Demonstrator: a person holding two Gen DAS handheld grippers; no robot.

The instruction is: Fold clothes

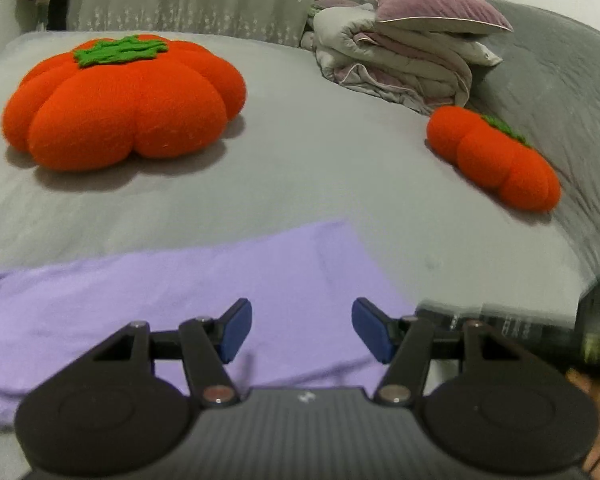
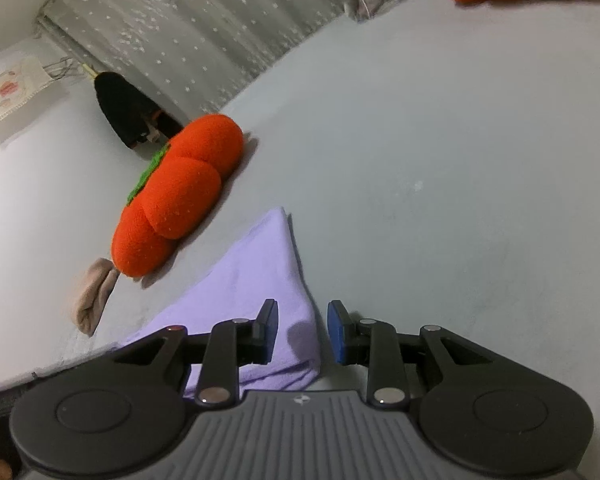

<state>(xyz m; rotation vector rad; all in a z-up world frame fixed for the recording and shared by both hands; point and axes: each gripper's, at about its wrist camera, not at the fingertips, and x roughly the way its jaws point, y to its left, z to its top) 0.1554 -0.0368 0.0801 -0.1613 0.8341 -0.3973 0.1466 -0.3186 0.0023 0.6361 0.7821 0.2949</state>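
Note:
A lilac garment (image 1: pixel 180 300) lies folded flat on the pale grey bed sheet (image 1: pixel 320 160), near its front edge. My left gripper (image 1: pixel 302 320) hovers over the garment's right part, open, with nothing between its blue pads (image 1: pixel 236 332). In the right wrist view the same lilac garment (image 2: pixel 256 272) runs to a point away from me, and its thick folded edge sits under my right gripper (image 2: pixel 302 312). This gripper is open by a narrow gap. Its pads (image 2: pixel 340 332) stand apart from the cloth.
A large orange pumpkin cushion (image 1: pixel 124 100) sits at the back left and a smaller one (image 1: pixel 496 156) to the right. A folded quilt (image 1: pixel 400 60) with a purple pillow (image 1: pixel 436 8) is stacked at the back. A beige cloth (image 2: pixel 94 296) lies by the bed's edge.

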